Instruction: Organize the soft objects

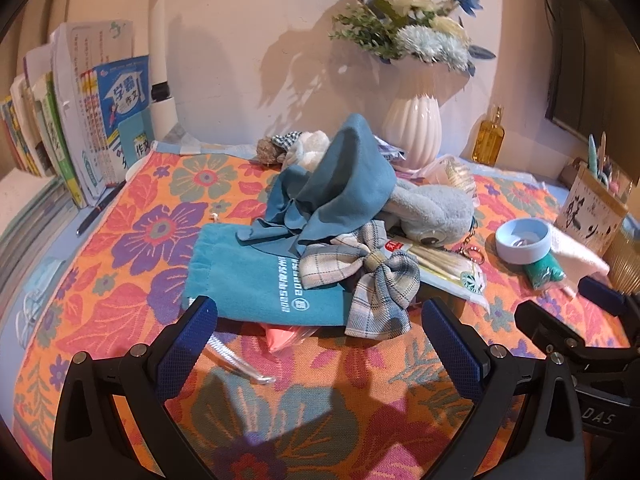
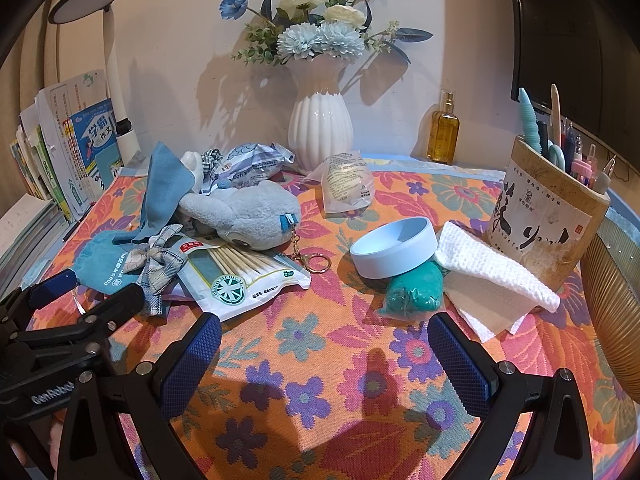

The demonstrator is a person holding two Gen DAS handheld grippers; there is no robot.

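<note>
Against a pale wall, the worktop (image 2: 320,360) wears an orange flowered cloth, its soft clutter heaped at centre-left, apparently unsorted. Leftmost lies one teal velvet drawstring pouch (image 1: 256,276), flat, partly under one blue suede cloth (image 1: 340,184) that is draped peaked over the pile. One plaid fabric bow (image 1: 376,280) rests on the pouch's right edge, one grey-blue plush toy (image 2: 248,212) beside it. Further right sit one teal bundle (image 2: 416,288) and one white knitted cloth (image 2: 496,272), folded. The left hand-held gripper (image 1: 320,328) hovers spread wide before the pouch, likely the first pick; the right hand-held gripper (image 2: 324,344) is equally wide, holding nothing.
</note>
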